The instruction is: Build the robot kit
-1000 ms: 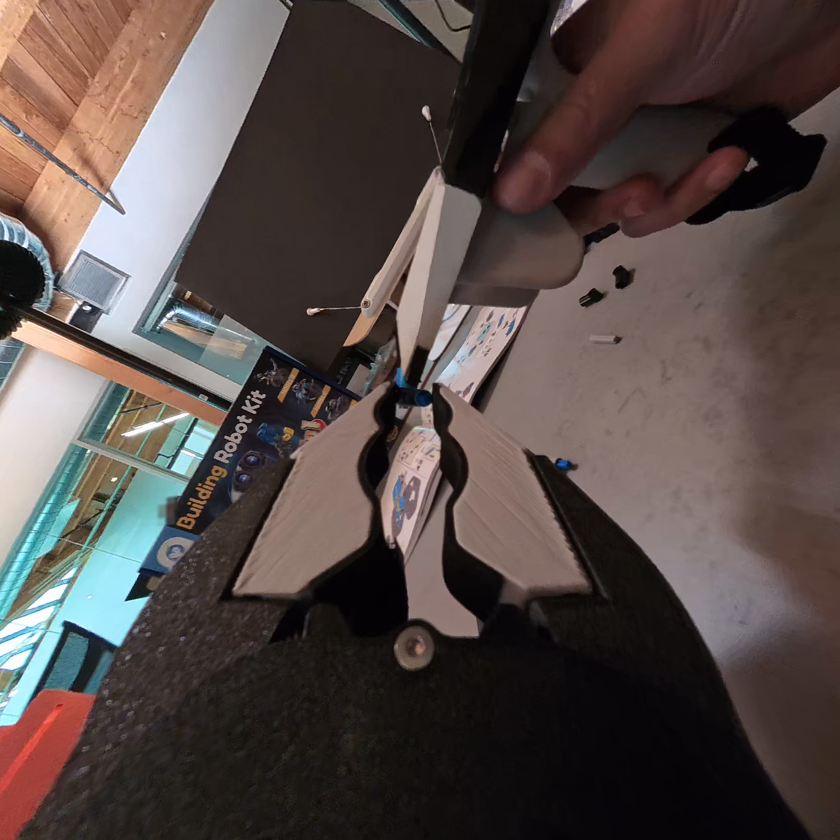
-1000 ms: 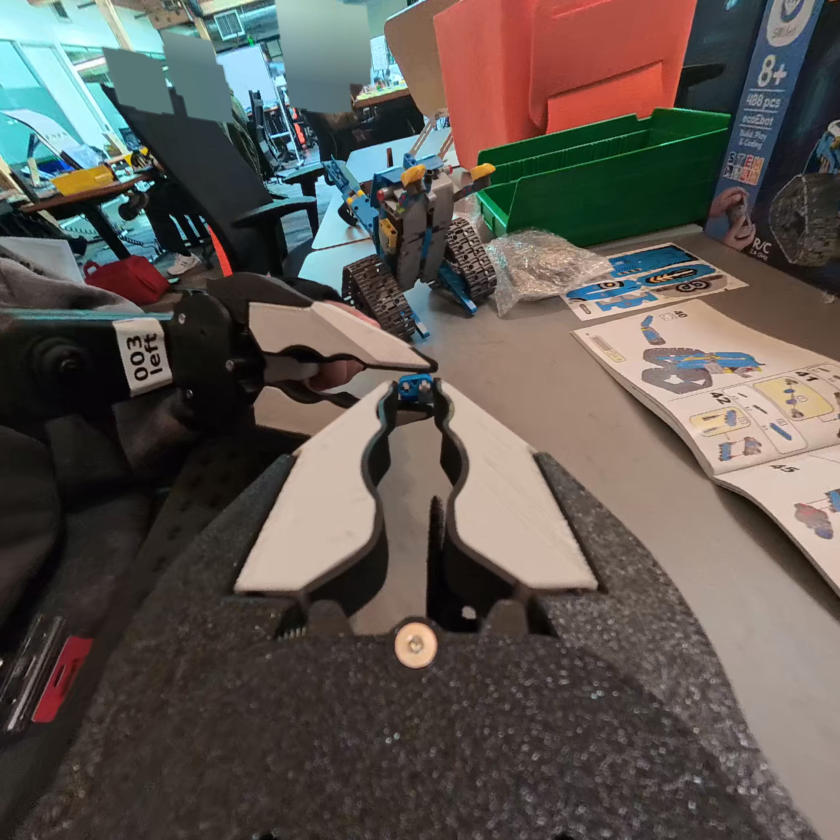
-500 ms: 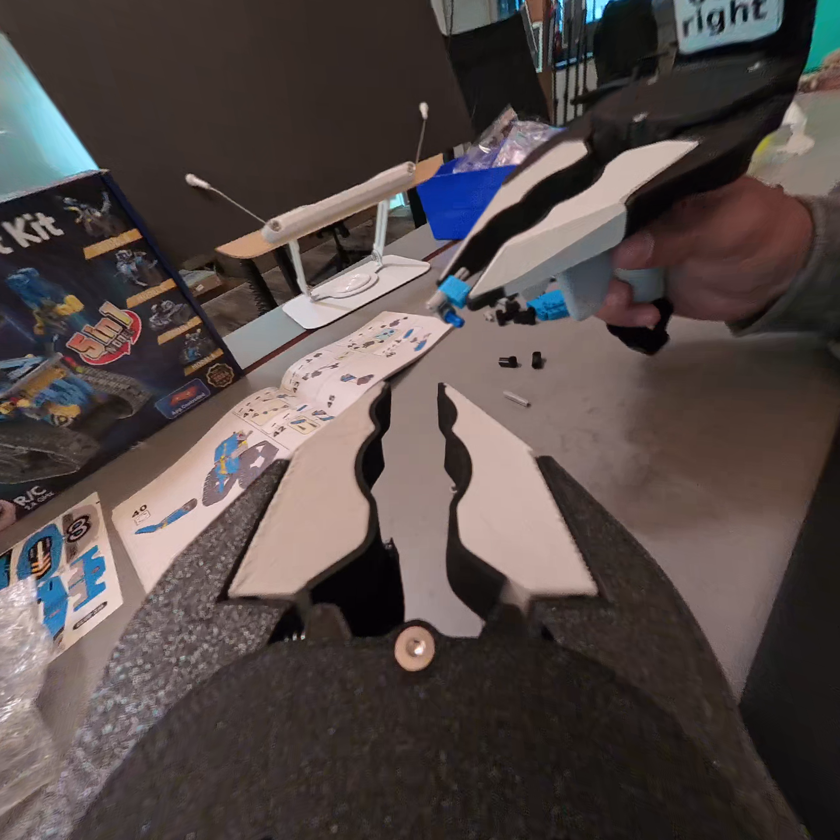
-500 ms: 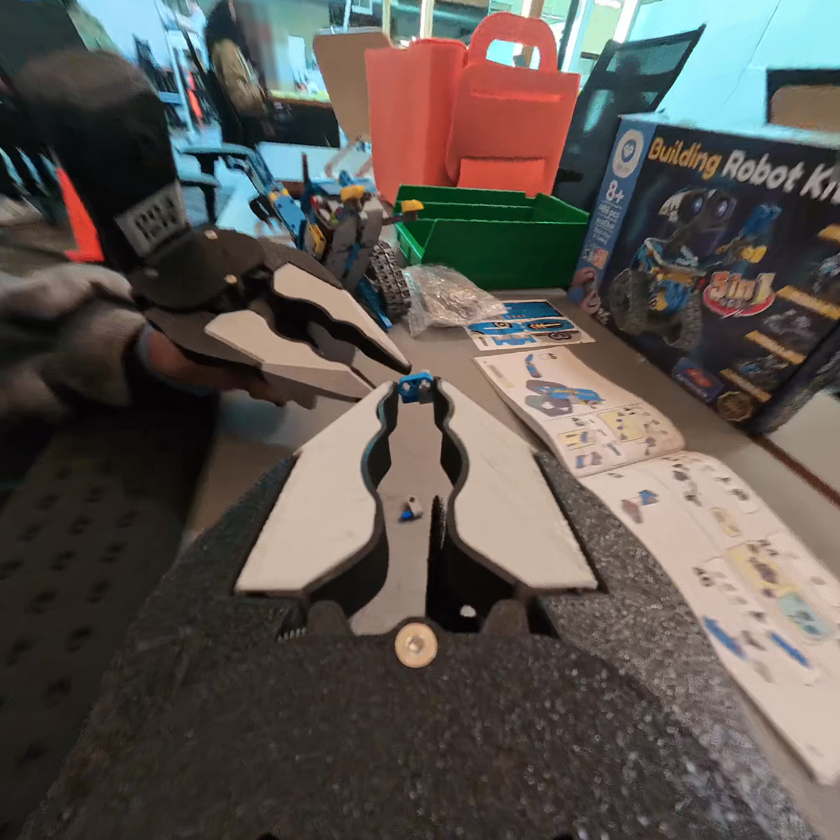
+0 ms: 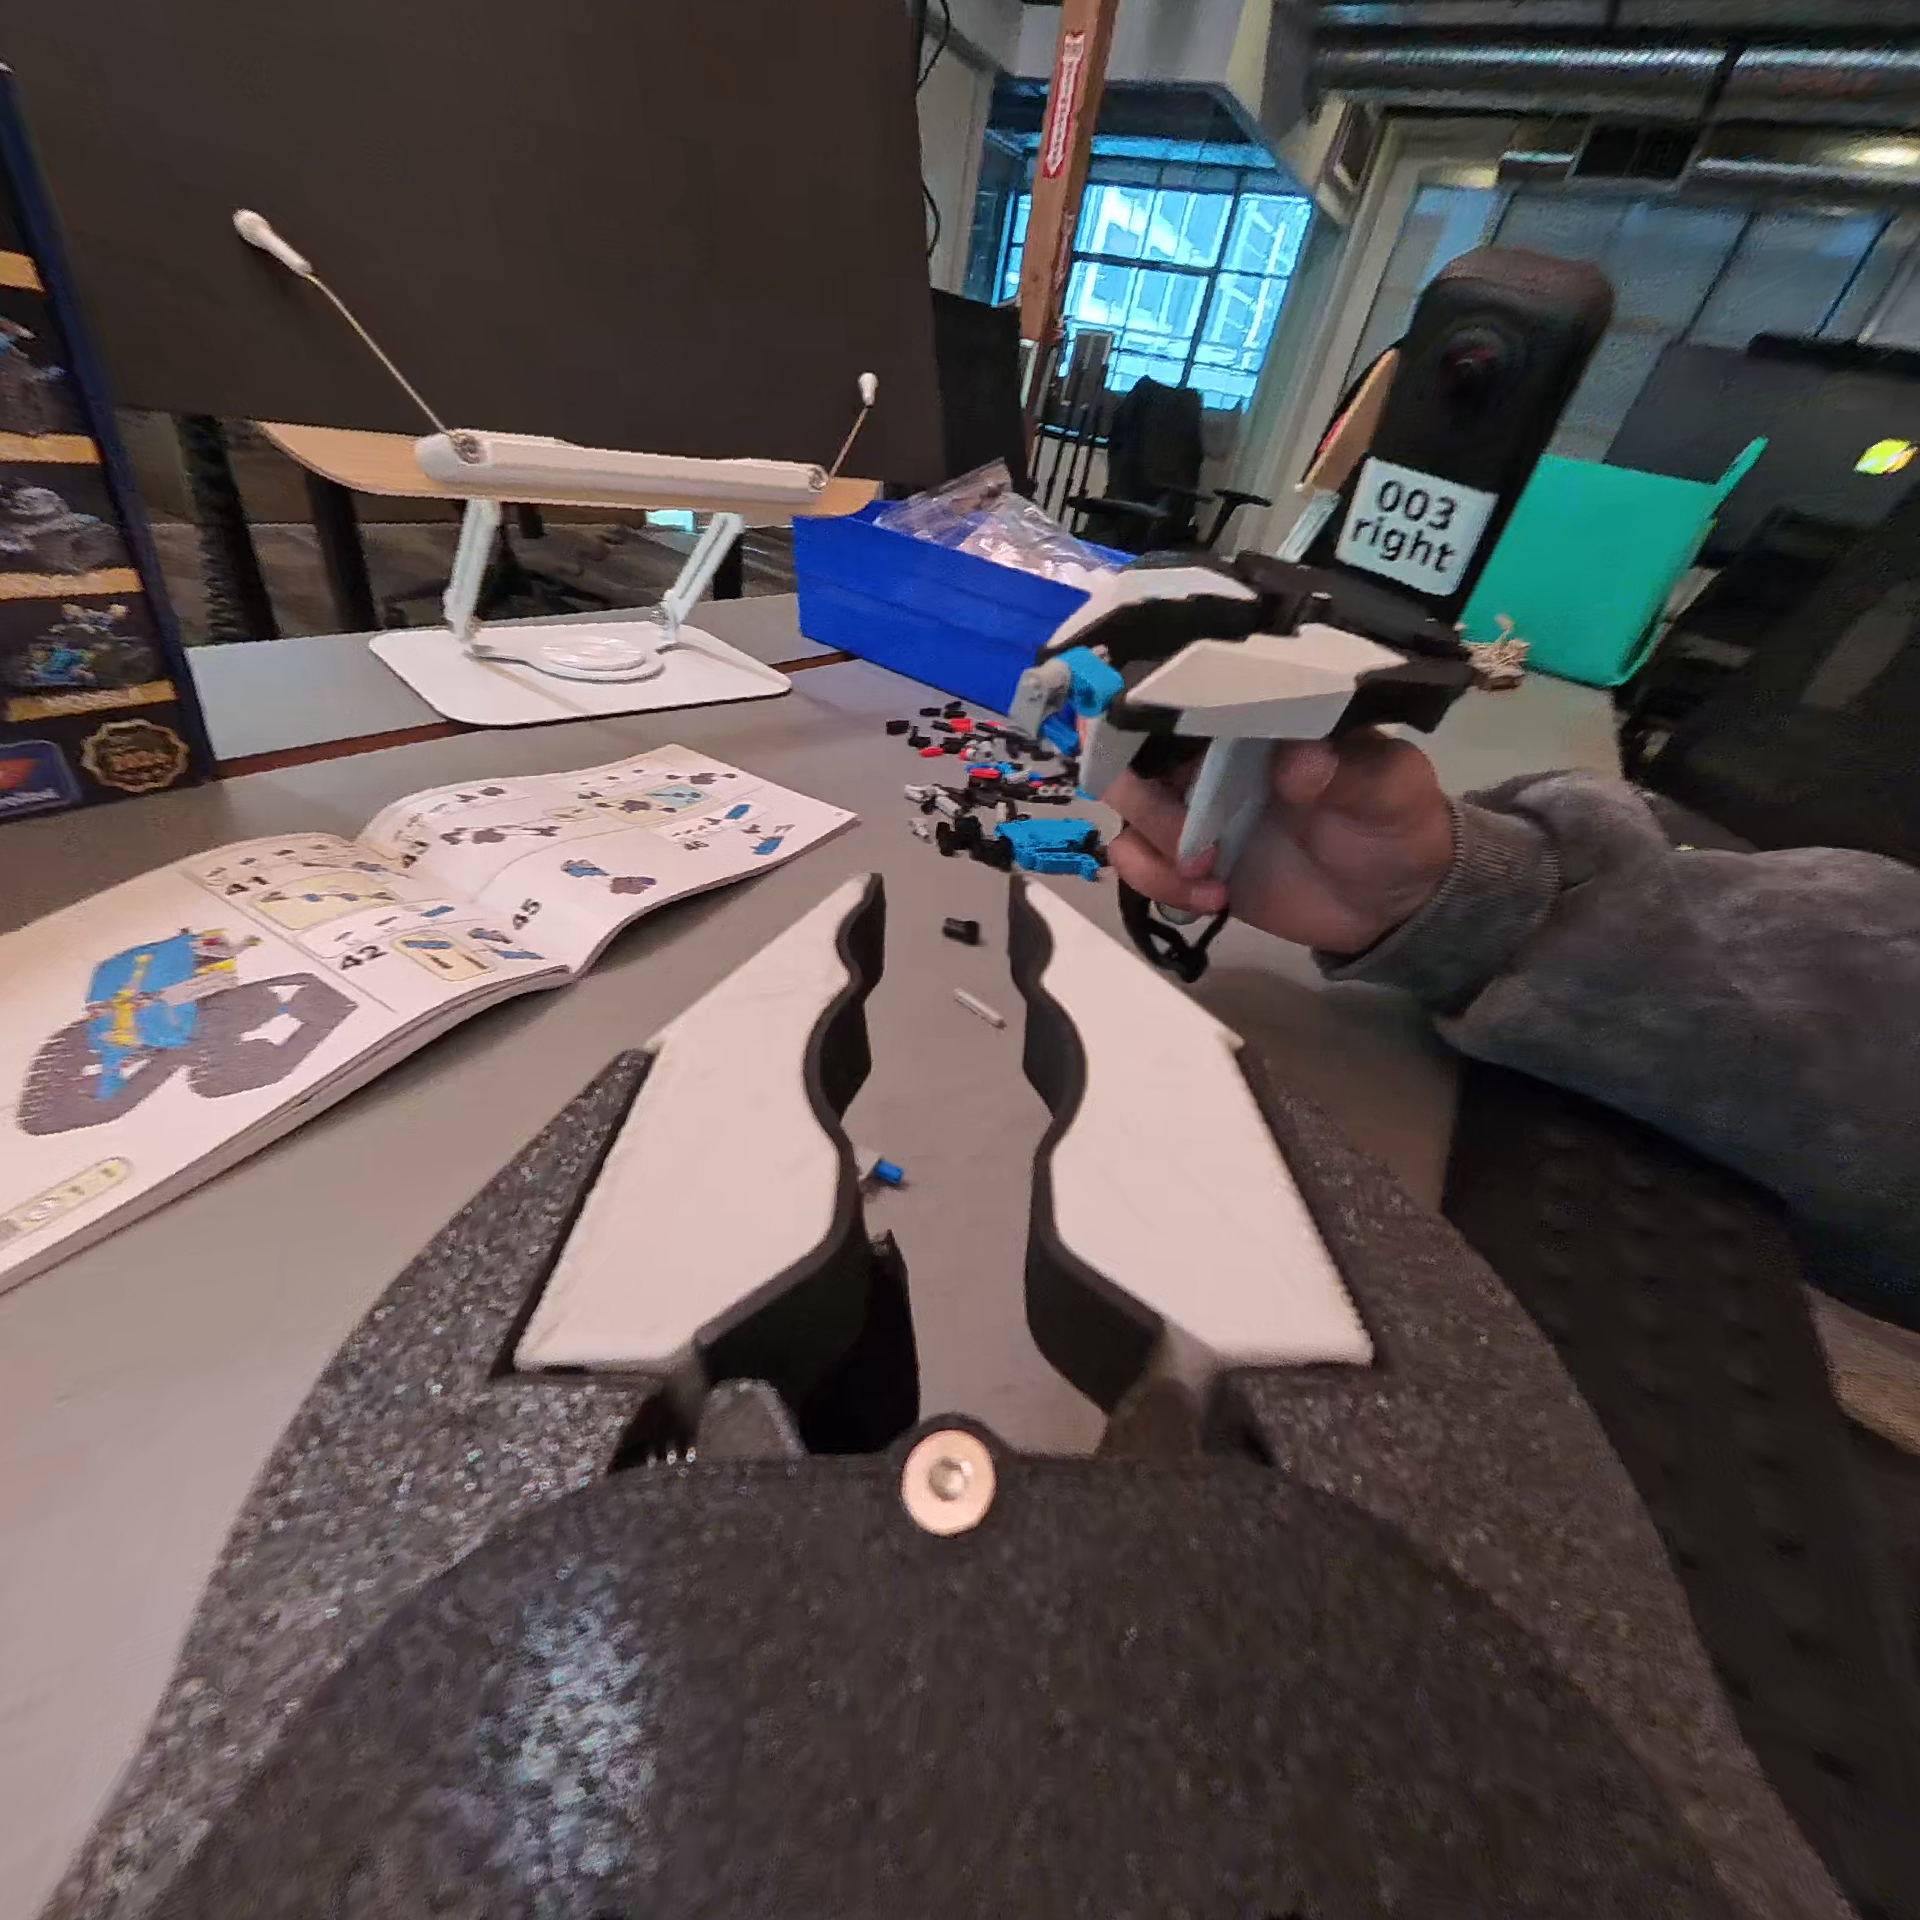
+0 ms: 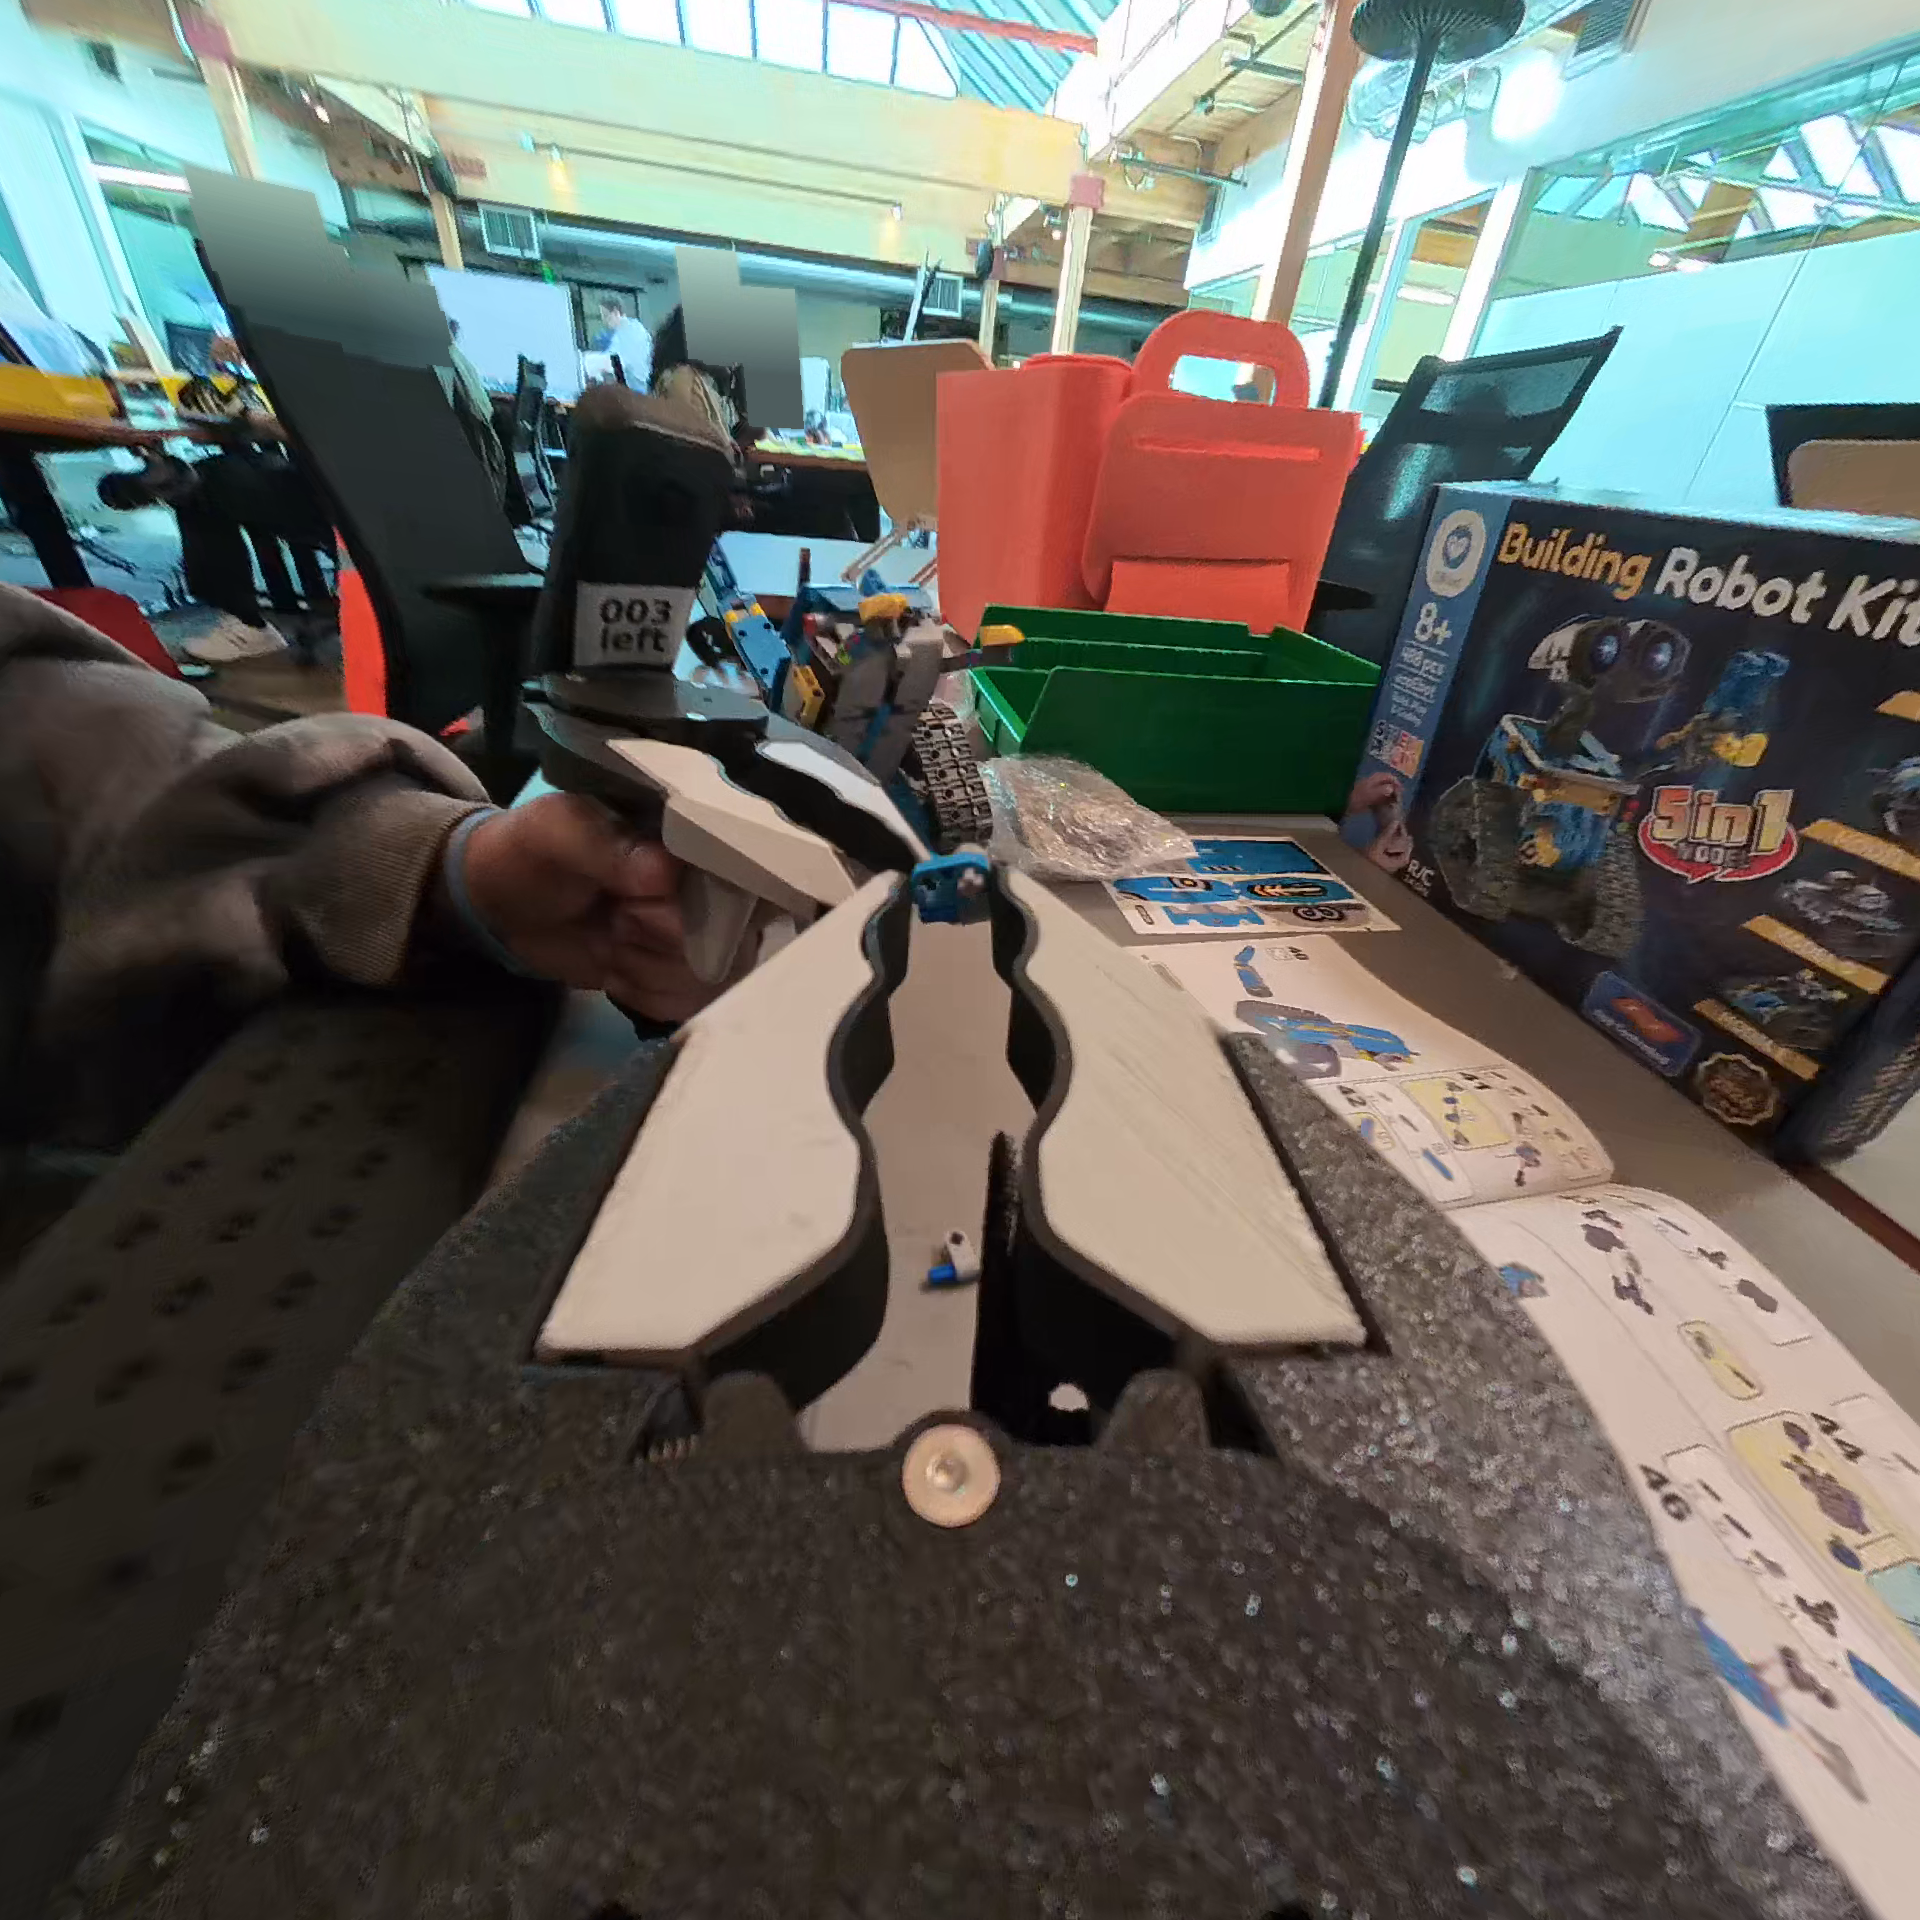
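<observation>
Right gripper [image 6: 948,891] pinches a small blue brick [image 6: 943,883]; left gripper [image 5: 945,904] fingers narrowly parted, empty — keep that pinch steady.

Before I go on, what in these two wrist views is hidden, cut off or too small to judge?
- Loose parts pile, left wrist view: too small to tell piece types; partly behind the right gripper and hand.
- Blue piece in the right gripper: its sides hidden by the fingertips, right wrist view.
- Toy robot: largely behind the left gripper, right wrist view.
- Kit box: cut off by the right edge.
</observation>
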Demonstrator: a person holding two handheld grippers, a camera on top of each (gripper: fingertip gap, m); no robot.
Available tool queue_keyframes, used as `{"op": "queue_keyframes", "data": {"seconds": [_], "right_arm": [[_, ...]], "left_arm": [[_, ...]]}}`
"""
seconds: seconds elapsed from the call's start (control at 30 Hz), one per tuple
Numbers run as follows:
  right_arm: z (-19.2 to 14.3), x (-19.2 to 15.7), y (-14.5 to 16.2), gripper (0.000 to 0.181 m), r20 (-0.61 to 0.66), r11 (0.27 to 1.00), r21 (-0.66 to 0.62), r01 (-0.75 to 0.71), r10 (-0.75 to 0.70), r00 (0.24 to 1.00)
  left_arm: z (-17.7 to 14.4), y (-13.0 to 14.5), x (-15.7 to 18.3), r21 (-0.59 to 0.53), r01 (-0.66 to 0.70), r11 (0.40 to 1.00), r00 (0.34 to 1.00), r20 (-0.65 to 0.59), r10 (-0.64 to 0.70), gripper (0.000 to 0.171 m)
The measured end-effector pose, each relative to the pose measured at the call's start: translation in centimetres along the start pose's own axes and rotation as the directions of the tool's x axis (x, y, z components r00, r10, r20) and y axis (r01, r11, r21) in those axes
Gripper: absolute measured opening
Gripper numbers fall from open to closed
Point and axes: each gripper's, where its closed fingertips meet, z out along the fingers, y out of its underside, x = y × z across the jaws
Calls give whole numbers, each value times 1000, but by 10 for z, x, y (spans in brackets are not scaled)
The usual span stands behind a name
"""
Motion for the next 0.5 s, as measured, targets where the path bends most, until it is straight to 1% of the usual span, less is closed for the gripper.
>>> {"op": "queue_keyframes", "data": {"seconds": [0.07, 0.13, 0.2, 0.23, 0.27, 0.3, 0.37, 0.43, 0.5], "right_arm": [[-2, 0, -2, 15, 16, 1000, 16, -27, 27, 1000], [-1, -2, -3, 14, 32, 999, 15, -30, 30, 999], [1, -4, 3, 15, 8, 998, -32, 60, -60, 998], [2, -3, 9, 14, -32, 984, -89, 154, -158, 987], [3, -1, 15, 15, -71, 950, -152, 275, -287, 955], [5, -4, 19, 15, -77, 901, -208, 380, -403, 912], [9, -11, 25, 15, -62, 808, -285, 515, -552, 832], [12, -20, 25, 15, -44, 747, -304, 592, -631, 774], [14, -23, 25, 15, -40, 720, -310, 620, -662, 748]], "left_arm": [[-1, -3, 5, 19, 48, 999, 998, -49, -47, 23], [-3, -8, 11, 45, 125, 991, 986, -120, -119, 23], [-5, -11, 17, 47, 241, 969, 949, -219, -226, 23], [-5, -11, 18, 31, 292, 956, 928, -252, -275, 23], [-4, -9, 16, 14, 327, 945, 913, -262, -312, 25], [-4, -7, 13, 1, 345, 938, 906, -261, -333, 29], [-4, -6, 12, -3, 350, 937, 905, -256, -339, 31], [-2, -4, 14, -20, 345, 938, 904, -262, -338, 31], [-1, -2, 20, -44, 347, 937, 892, -291, -345, 31]]}}
